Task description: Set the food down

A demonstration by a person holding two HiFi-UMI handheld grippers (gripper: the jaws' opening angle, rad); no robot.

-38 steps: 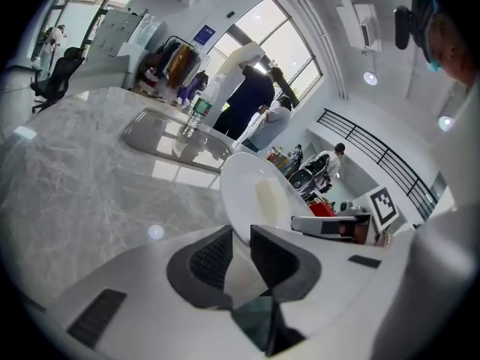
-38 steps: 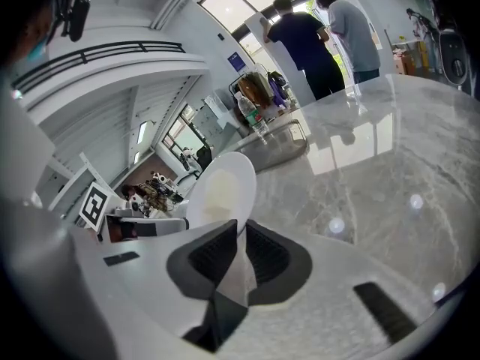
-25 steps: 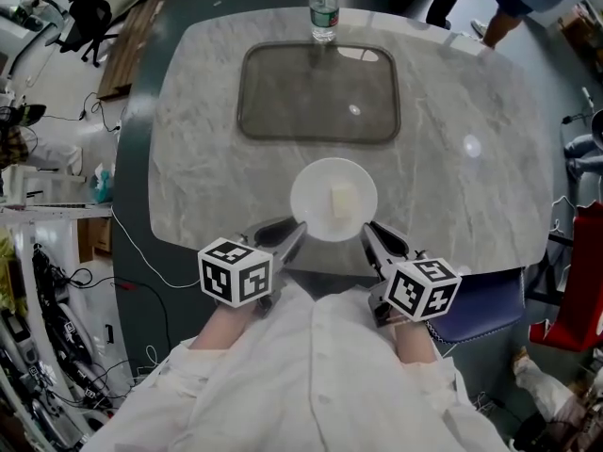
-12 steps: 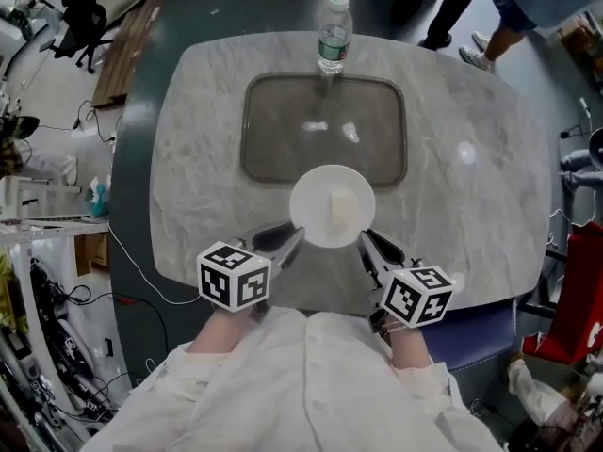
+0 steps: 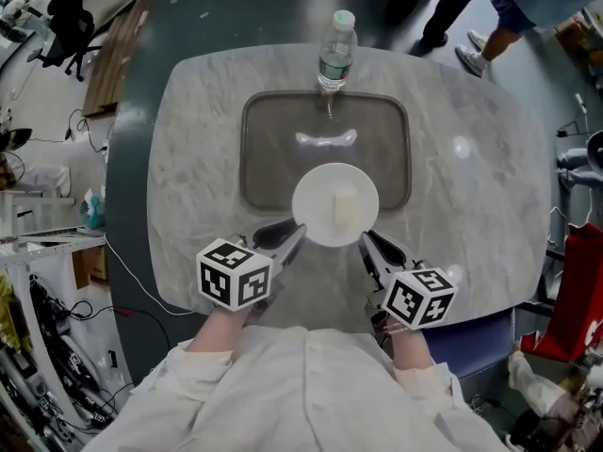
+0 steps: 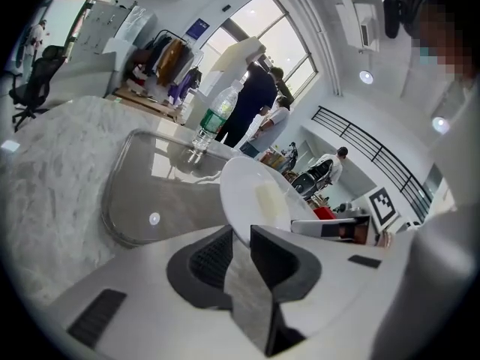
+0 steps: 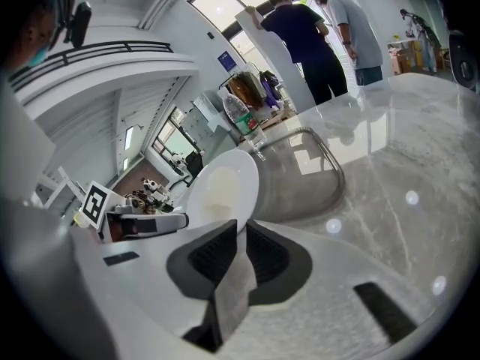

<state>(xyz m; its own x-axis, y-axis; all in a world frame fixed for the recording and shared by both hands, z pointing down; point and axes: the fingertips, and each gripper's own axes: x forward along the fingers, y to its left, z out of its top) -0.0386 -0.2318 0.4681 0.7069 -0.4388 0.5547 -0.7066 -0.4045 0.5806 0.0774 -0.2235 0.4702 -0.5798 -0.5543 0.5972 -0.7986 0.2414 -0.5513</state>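
Pointing lengthwise toward bottle point(image 5: 334, 50): food point(image 5: 345, 207)

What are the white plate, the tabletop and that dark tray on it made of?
The plate looks like glazed ceramic or hard plastic: plain white, smooth, thin-rimmed. The tabletop looks like polished marble or an imitation: grey veining, lamps mirrored in it. The tray seems tinted see-through plastic or glass: dark, glossy, bright reflections.

White plate point(image 5: 315, 205), pale yellow food point(image 5: 345, 207) (grey-veined marble table point(image 5: 471, 224)).
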